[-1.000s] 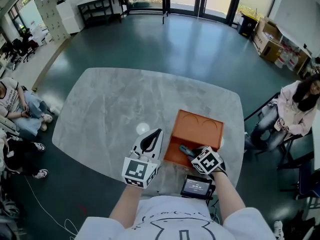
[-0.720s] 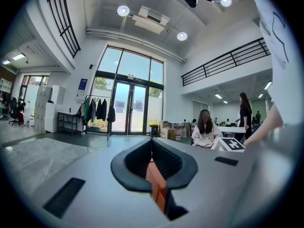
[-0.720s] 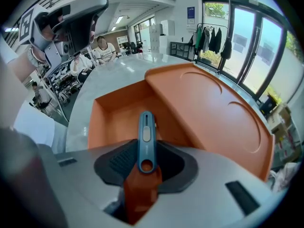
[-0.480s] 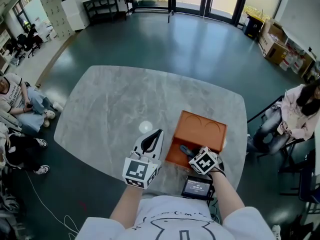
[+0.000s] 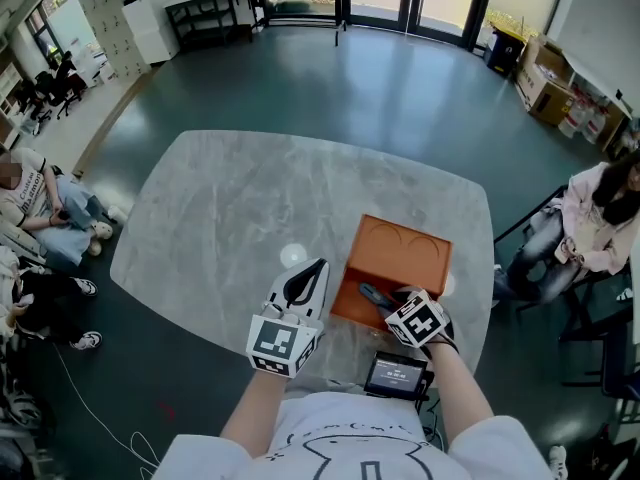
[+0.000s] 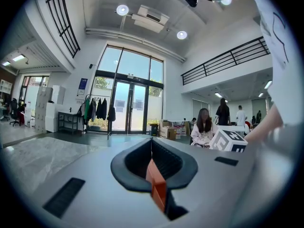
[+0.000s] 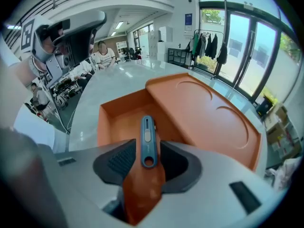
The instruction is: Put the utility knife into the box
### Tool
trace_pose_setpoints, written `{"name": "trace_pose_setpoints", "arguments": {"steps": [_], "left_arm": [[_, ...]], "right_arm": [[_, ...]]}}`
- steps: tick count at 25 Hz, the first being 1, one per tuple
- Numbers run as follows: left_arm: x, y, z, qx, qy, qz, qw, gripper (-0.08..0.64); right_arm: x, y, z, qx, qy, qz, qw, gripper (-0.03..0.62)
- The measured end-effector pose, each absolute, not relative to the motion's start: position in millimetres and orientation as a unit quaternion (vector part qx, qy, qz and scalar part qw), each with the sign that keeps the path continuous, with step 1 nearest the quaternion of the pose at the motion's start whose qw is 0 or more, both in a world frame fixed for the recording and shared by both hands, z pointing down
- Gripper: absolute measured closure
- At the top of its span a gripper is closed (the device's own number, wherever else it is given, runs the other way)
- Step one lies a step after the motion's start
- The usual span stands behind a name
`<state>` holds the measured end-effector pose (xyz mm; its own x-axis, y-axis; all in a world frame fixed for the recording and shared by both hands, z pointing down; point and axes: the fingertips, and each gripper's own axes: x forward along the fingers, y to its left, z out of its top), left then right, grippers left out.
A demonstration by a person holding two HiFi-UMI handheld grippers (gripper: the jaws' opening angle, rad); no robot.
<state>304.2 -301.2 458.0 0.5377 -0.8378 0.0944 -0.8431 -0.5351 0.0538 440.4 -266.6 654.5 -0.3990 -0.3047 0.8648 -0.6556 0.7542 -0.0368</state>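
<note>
Grey table (image 5: 220, 208), orange box (image 5: 402, 256) near its right edge. Head view barely shows the knife (image 5: 371, 295). Right gripper view shows it between the right gripper (image 7: 145, 159) jaws, which are opening, pads clear of it, tip over the box's inside. Left gripper (image 6: 152, 148) view: jaws together, nothing between.

The left gripper (image 6: 151, 144) points across the hall with its jaws closed together and nothing between them. Grey table (image 6: 33, 156) surface lies at 8 o'clock. Glass doors (image 6: 128, 106) stand just above centre, with a garment rack (image 6: 97, 109) at 10 o'clock. At 3 o'clock a marker cube (image 6: 229, 140) sits just beside a seated person (image 6: 203, 127).
</note>
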Motion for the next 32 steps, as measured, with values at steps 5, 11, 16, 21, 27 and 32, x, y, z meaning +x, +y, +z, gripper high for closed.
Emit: {"name": "trace_pose_setpoints", "arguments": {"steps": [5, 11, 16, 21, 27, 32], "left_arm": [[309, -298, 445, 0.886, -0.461, 0.026, 0.044, 0.545], [306, -288, 442, 0.899, -0.435, 0.015, 0.038, 0.545], [295, -270, 431, 0.908, -0.417, 0.007, 0.033, 0.545], [286, -255, 417, 0.916, -0.401, -0.006, 0.024, 0.545], [275, -229, 398, 0.924, -0.383, -0.018, 0.008, 0.545], [276, -213, 384, 0.928, -0.372, -0.029, -0.005, 0.545]], "right_arm": [[447, -268, 617, 0.348, -0.819, 0.193, 0.414, 0.437], [446, -260, 564, 0.428, -0.829, 0.19, 0.306, 0.464], [436, -236, 508, 0.486, -0.833, 0.162, 0.21, 0.539], [414, -213, 465, 0.511, -0.837, 0.113, 0.161, 0.581], [394, -177, 423, 0.538, -0.834, 0.084, 0.089, 0.583], [397, -158, 406, 0.561, -0.823, 0.063, 0.064, 0.583]]}}
